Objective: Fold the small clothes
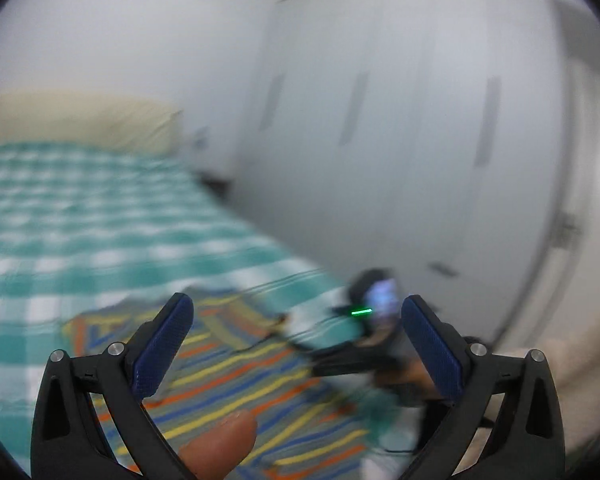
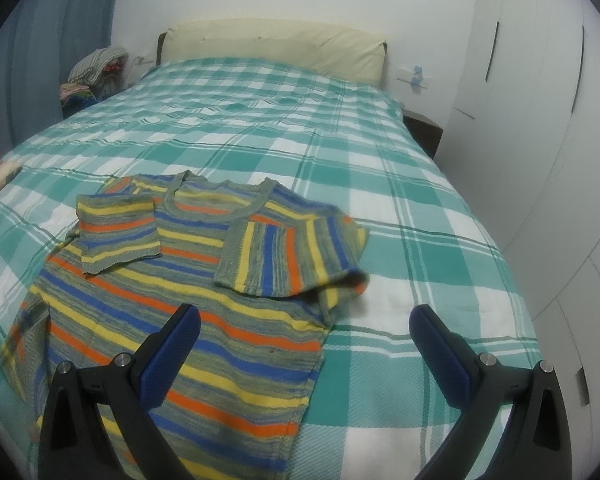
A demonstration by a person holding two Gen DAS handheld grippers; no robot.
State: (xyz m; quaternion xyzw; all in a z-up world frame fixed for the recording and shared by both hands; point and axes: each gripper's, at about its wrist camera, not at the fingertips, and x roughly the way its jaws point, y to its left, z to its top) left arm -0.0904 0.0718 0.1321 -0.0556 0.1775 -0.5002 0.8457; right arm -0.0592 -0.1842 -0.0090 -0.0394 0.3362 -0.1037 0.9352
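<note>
- In the left wrist view, everything is blurry. My left gripper (image 1: 296,344) has its two blue fingers spread wide and holds nothing.
- Below it I see the striped shirt (image 1: 236,376) lying on the green checked bed (image 1: 80,216). The other gripper (image 1: 364,344) is a dark smear with a green light at the shirt's far edge. A fingertip (image 1: 220,444) pokes into the bottom of the view.
- In the right wrist view, things are sharp. My right gripper (image 2: 304,344) is spread wide too, with nothing between its fingers.
- The striped shirt (image 2: 188,320) lies flat on the near part of the bed (image 2: 380,152). Both short sleeves are folded in over the chest. The right sleeve (image 2: 288,256) looks a bit puffy at its edge.
- I think the shirt is soft, light and floppy knit. It will sag and bunch if I lift it by one spot.
- I would grab the bottom hem at its two corners, one gripper on each, and lift both together.
</note>
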